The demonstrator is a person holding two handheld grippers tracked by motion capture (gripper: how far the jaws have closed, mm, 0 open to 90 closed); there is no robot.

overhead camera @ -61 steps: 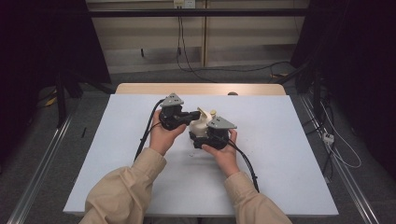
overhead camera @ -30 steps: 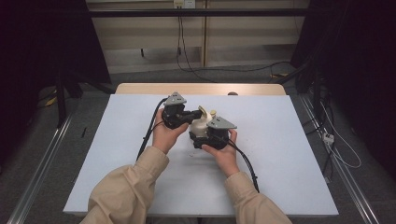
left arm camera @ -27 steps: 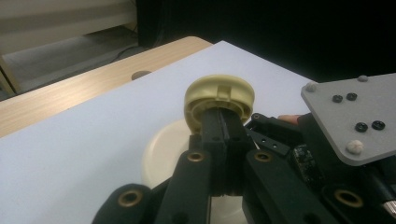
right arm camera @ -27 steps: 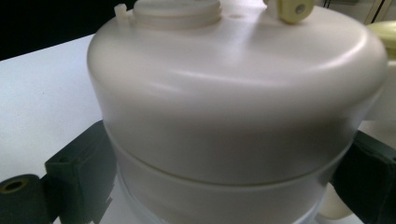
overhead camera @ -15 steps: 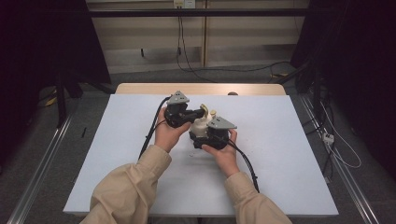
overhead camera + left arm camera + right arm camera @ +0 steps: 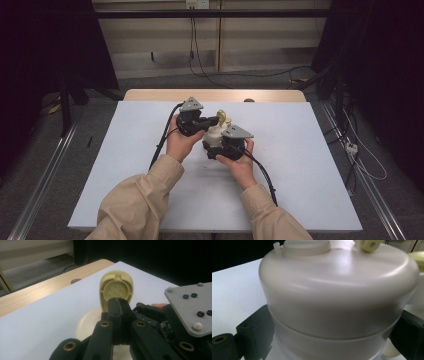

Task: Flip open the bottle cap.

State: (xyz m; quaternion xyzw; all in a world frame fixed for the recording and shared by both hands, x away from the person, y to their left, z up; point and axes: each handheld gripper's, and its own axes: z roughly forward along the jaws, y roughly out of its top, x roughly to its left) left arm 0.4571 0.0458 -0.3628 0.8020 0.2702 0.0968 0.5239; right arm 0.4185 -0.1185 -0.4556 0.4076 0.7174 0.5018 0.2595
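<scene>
Cream container (image 6: 337, 297), clamped by right tool (image 6: 226, 145), left tool (image 6: 119, 305) pinching its flip lid (image 6: 116, 288)

The table (image 6: 300, 165) is seen from high up, looking forward and down. The cream jar (image 6: 337, 297) is seen very close from the right tool's camera. Its yellow lid (image 6: 116, 290) is seen close in the left gripper view

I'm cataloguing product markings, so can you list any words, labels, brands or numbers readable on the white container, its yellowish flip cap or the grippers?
None: no text is readable on the white plastic container, the pale yellow round flip cap or the grey three-cornered plate.
</scene>
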